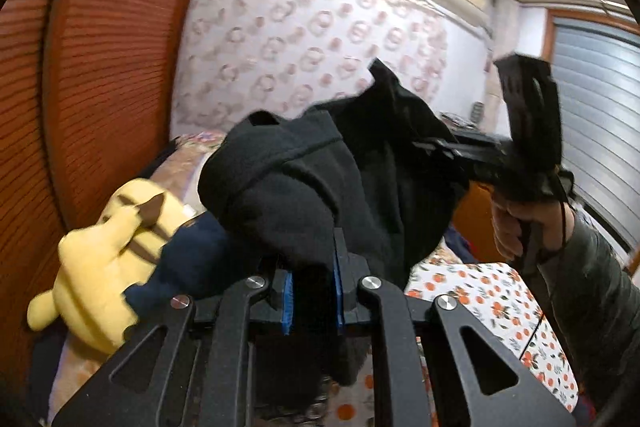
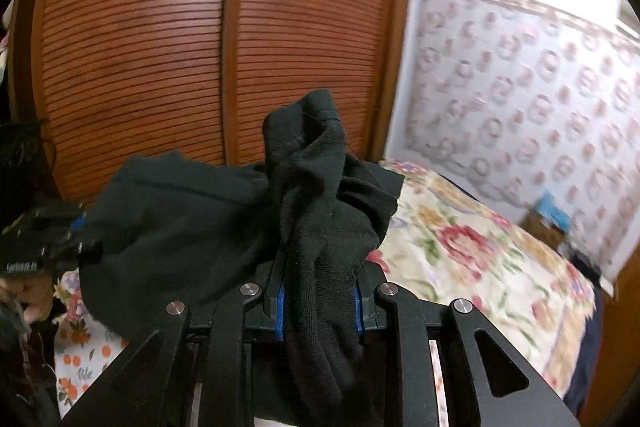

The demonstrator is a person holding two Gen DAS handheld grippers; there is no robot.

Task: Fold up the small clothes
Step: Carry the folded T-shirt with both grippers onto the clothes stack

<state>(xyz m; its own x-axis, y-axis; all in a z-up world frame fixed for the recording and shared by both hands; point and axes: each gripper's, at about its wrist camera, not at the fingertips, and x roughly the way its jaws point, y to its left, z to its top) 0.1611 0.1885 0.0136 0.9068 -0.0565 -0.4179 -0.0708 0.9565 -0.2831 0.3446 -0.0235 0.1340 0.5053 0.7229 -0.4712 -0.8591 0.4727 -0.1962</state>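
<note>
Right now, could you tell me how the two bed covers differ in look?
The orange-print sheet has small oranges on white; the floral blanket has large pink and yellow flowers on cream. The sheet lies nearer the tools, the blanket nearer the patterned wall. Both are light with a printed pattern.

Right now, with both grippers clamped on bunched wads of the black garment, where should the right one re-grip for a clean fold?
Probably on the stitched hem edge of the black garment that stands above the right gripper, coming from above. That edge is flat and thin; the clamped part is a twisted wad.
</note>
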